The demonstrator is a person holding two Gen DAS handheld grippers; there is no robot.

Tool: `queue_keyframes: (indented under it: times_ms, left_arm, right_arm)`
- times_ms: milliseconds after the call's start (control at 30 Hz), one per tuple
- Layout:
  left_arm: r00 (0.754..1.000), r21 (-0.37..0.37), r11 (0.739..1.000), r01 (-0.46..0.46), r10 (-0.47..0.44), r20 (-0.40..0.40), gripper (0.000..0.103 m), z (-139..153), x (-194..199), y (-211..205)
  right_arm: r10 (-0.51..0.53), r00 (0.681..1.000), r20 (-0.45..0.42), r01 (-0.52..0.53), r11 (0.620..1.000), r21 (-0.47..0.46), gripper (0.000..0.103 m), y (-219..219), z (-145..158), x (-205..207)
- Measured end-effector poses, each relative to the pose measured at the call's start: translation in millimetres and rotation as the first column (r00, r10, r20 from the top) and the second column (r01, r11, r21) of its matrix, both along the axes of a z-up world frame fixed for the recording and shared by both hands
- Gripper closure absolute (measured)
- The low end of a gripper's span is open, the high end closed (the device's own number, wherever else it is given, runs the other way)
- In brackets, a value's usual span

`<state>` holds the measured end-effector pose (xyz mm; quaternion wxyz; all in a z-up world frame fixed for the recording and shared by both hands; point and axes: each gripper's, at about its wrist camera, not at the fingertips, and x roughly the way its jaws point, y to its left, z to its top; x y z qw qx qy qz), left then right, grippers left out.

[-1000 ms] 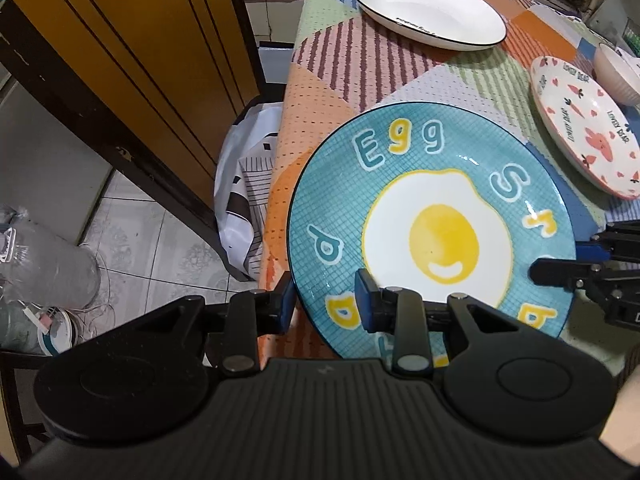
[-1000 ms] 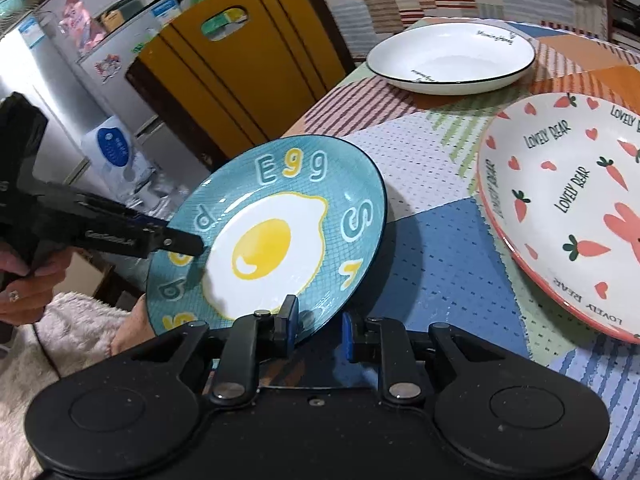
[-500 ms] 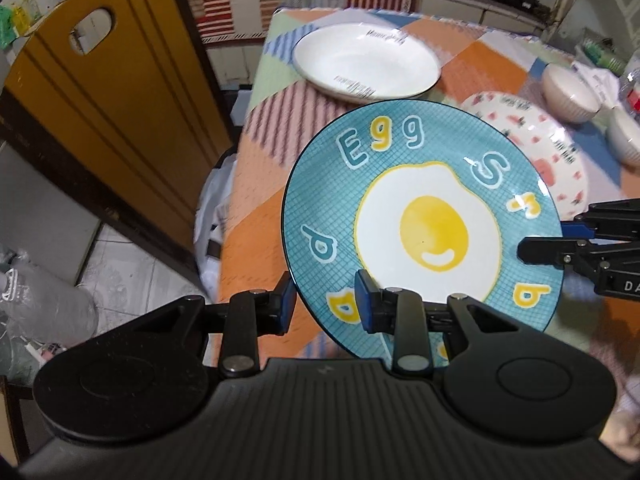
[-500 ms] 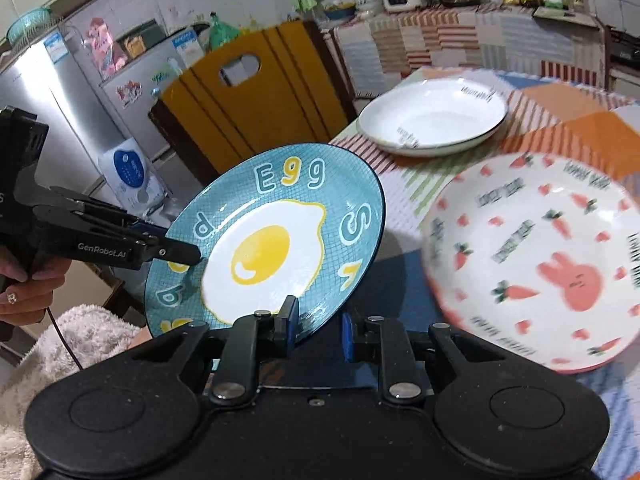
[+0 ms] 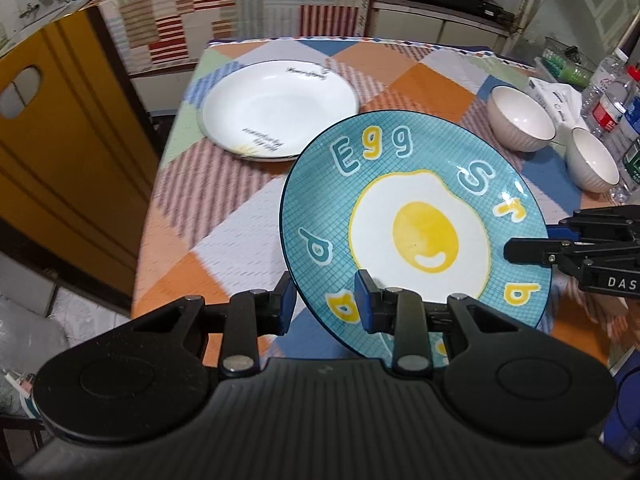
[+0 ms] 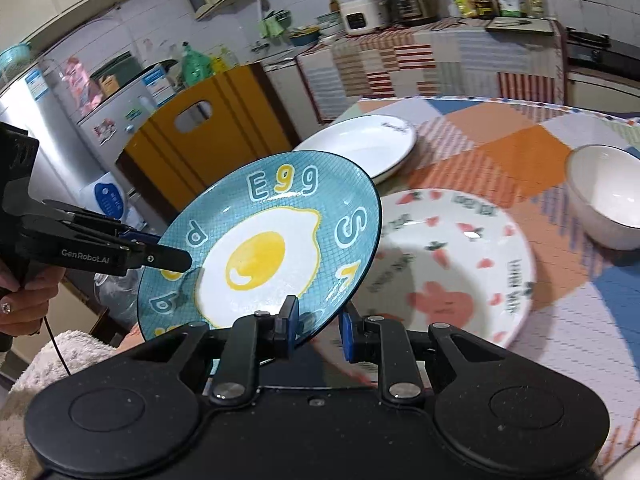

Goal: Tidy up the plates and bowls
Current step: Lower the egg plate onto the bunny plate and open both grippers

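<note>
A teal plate with a fried-egg picture [image 5: 416,224] is held in the air above the table, tilted; it also shows in the right wrist view [image 6: 260,248]. My left gripper [image 5: 326,306] is shut on its near rim. My right gripper [image 6: 316,324] is shut on the rim of the opposite side and shows in the left wrist view [image 5: 516,248] at the plate's right edge. A white plate [image 5: 280,108] lies at the far left of the table. A carrot-and-rabbit plate [image 6: 452,264] lies under the held plate's right side. Two white bowls [image 5: 520,118] [image 5: 592,164] stand at the right.
The table has a patchwork cloth [image 5: 420,76]. A yellow chair back [image 5: 60,152] stands at the left edge. Water bottles [image 5: 612,104] and a white bag stand at the far right. A counter with appliances [image 6: 400,4] runs along the back wall.
Both grippers have lifted the egg plate up from the table's near left edge and carried it higher and farther over the table; the bowls have come into view.
</note>
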<state>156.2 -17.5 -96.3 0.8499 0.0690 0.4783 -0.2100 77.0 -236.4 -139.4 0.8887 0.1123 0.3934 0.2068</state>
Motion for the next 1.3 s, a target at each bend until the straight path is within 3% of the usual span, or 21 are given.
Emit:
queue_keyframes:
  times_ms: [467,967,1300]
  left_arm:
    - [0.996,0.027,0.999,0.038,-0.035,-0.079,0.073,-36.9,26.9,-63.7]
    - [0.985,0.042,0.999,0.024,-0.016,-0.169,0.073,-55.2,47.9,-77.8]
    - [0.981,0.034,0.999,0.010,-0.003,-0.194,0.073,-58.7,52.1,-79.1]
  right_arm:
    - [-0.083,0.995,-0.062,0.082,0.997,-0.016,0.077,-58.6,-20.1,10.6]
    - [-0.141,0.979,-0.147,0.142,0.990,-0.006,0.077,-72.5,-33.0,24.6]
    - [-0.190,0.965,-0.182,0.157,0.971,-0.181,0.077,-47.0,-17.7,36.0]
